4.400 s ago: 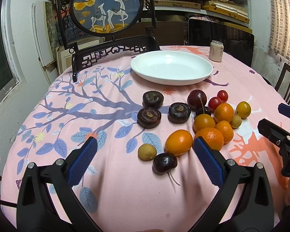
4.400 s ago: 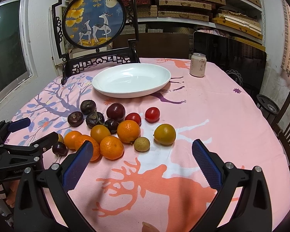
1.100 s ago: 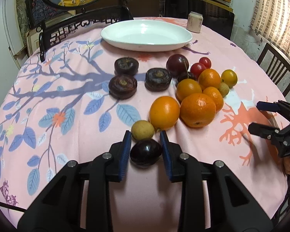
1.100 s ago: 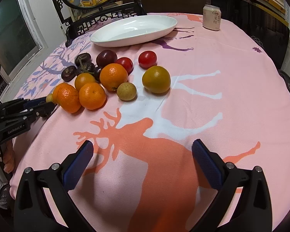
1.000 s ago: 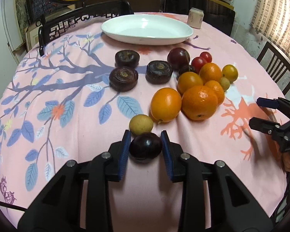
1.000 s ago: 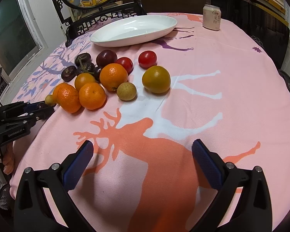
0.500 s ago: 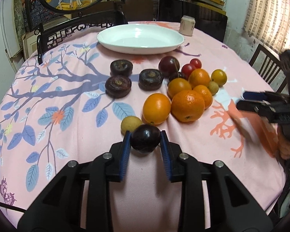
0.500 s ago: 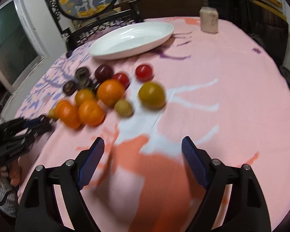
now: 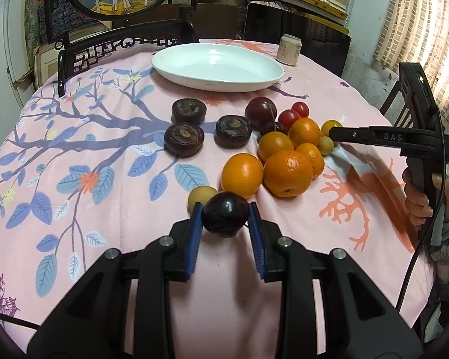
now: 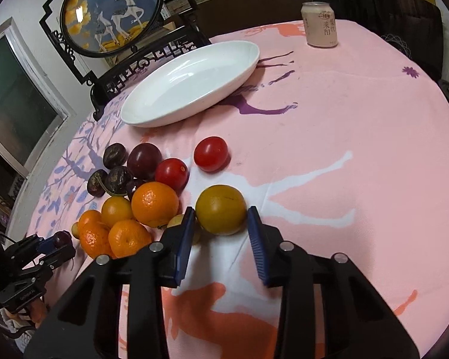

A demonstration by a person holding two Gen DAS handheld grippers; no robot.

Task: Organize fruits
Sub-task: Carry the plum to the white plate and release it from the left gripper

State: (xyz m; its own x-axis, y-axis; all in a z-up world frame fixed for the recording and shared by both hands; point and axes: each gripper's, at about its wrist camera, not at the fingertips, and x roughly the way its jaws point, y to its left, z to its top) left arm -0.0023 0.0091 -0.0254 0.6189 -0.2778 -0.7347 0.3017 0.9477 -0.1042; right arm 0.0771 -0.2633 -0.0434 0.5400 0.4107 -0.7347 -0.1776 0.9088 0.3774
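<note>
My left gripper (image 9: pixel 226 218) is clamped on a plum (image 9: pixel 225 214); right gripper (image 10: pixel 220 224) brackets a yellow fruit (image 10: pixel 221 214), grip unclear. Plate (image 10: pixel 152 113) is bare (everything remains).

**Readable Markings**

Showing "DAS" in pale letters along the arm of the right gripper (image 9: pixel 332 133), in the left wrist view. Carrying vertical Chinese characters on the pale can (image 10: pixel 319 25) at the far side of the table, hard to make out. Bearing faint small lettering on the body of the left gripper (image 10: pixel 58 243), too small for reading.
</note>
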